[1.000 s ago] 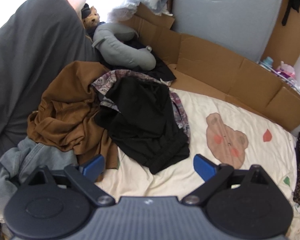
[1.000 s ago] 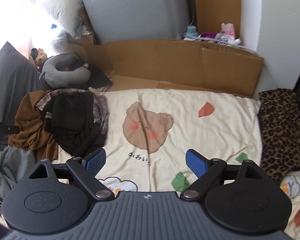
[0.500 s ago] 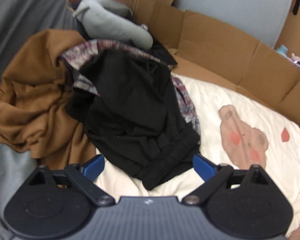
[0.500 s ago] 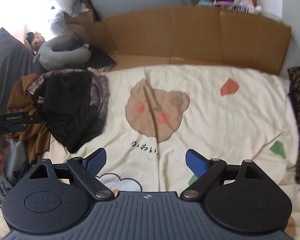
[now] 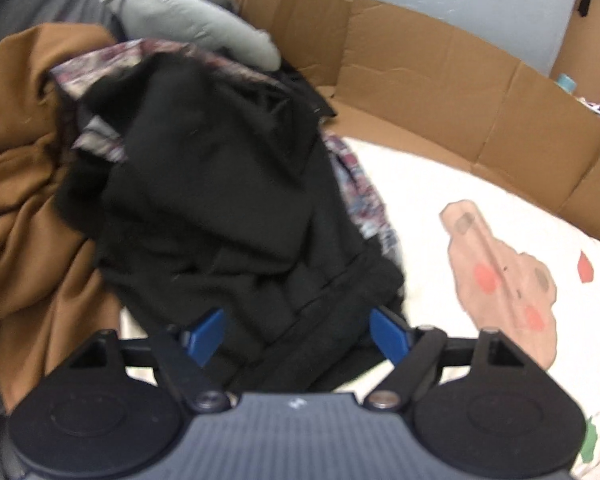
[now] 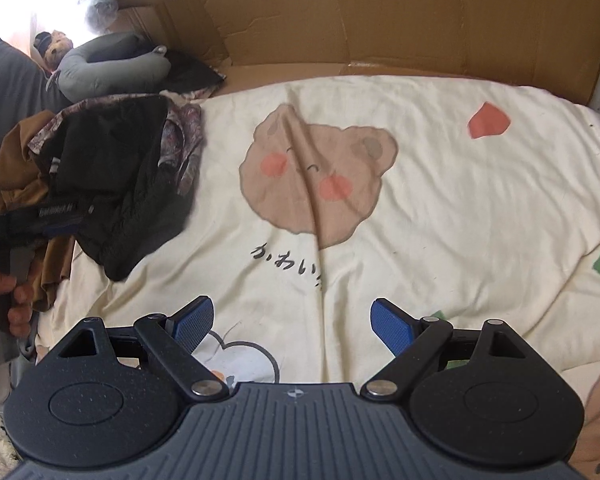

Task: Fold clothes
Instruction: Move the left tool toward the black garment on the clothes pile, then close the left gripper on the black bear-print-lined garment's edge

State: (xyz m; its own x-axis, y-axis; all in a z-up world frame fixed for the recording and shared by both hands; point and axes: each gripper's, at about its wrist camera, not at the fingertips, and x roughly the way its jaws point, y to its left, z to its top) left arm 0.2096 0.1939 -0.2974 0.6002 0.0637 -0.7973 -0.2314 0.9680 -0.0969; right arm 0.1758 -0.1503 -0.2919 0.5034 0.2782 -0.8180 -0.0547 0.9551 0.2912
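Observation:
A crumpled black garment (image 5: 228, 208) lies on top of a pile, over a patterned cloth (image 5: 360, 196) and a brown garment (image 5: 24, 184). My left gripper (image 5: 298, 334) is open, its blue fingers straddling the garment's near hem without closing on it. In the right wrist view the same black garment (image 6: 120, 184) lies at the left, with the left gripper (image 6: 56, 220) reaching over it and a hand (image 6: 12, 300) below. My right gripper (image 6: 292, 326) is open above the cream bedsheet (image 6: 440, 208), with nothing between its fingers.
The sheet carries a bear print (image 6: 316, 176). A cardboard wall (image 6: 400, 20) borders the far side of the bed. A grey neck pillow (image 6: 112, 68) and a small plush toy (image 6: 54, 44) lie at the back left, next to a dark grey pillow (image 6: 4, 76).
My left gripper has moved forward and down onto the black garment, whose hem now lies between its fingers. My right gripper has moved forward and lower over the sheet. Both stay open.

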